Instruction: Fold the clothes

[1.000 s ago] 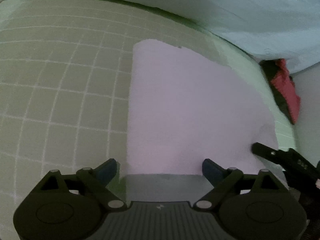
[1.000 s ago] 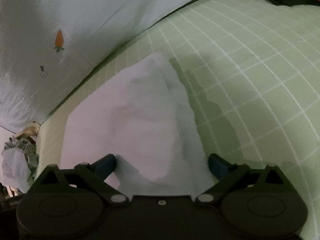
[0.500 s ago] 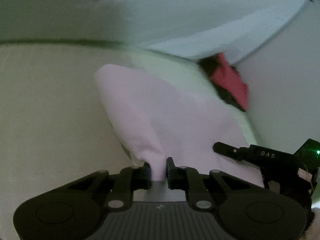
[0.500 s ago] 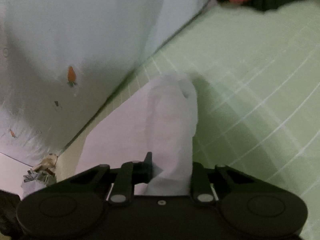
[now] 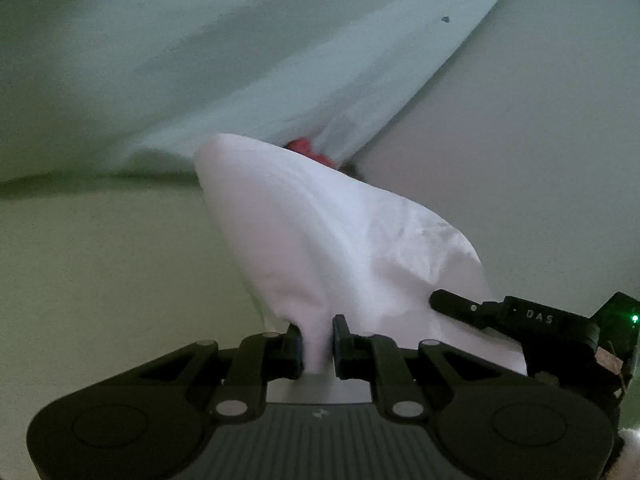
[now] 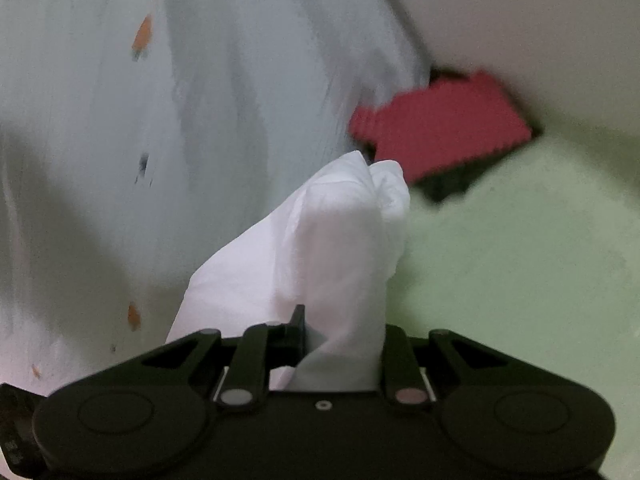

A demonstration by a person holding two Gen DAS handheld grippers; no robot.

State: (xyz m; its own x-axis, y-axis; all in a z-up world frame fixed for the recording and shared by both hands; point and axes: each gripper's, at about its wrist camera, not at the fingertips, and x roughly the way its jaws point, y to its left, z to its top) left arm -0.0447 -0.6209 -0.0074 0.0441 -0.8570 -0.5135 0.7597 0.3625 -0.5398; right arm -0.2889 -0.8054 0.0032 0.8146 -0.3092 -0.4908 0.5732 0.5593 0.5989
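A white garment (image 5: 332, 240) hangs lifted off the green checked bed sheet (image 5: 100, 260). My left gripper (image 5: 316, 340) is shut on its near edge, the cloth pinched between the fingers. My right gripper (image 6: 340, 340) is shut on another part of the same white garment (image 6: 332, 248), which bunches up ahead of the fingers. The right gripper also shows at the right in the left wrist view (image 5: 520, 320), close beside the left one.
A pale blue sheet with small carrot prints (image 6: 140, 120) rises behind the bed. A red and black garment (image 6: 444, 128) lies at the far corner by the wall; it peeks out in the left wrist view (image 5: 308, 150). Green bed sheet (image 6: 520, 260) spreads to the right.
Both grippers closed on the garment's near edge and lifted it off the bed. The flat cloth now hangs bunched, and both views tilt up toward the wall.
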